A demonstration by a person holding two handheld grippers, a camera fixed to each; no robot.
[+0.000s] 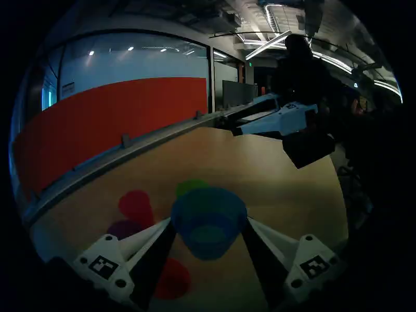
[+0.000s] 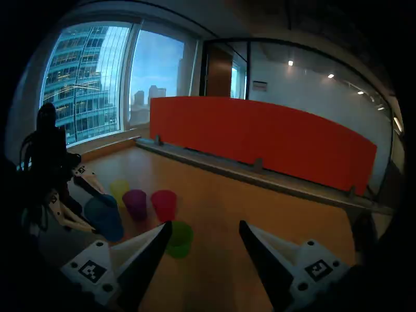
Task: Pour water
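The left tool clenches a translucent blue plastic cup over the wooden desk; the right tool gapes, empty. Tilting early would likely spill water short of the green plastic cup.

Cups before the one orange partition, five: blue cup; yellow cup; purple cup; red cup; green cup.

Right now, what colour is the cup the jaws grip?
Blue: the cup shows best in left gripper view.
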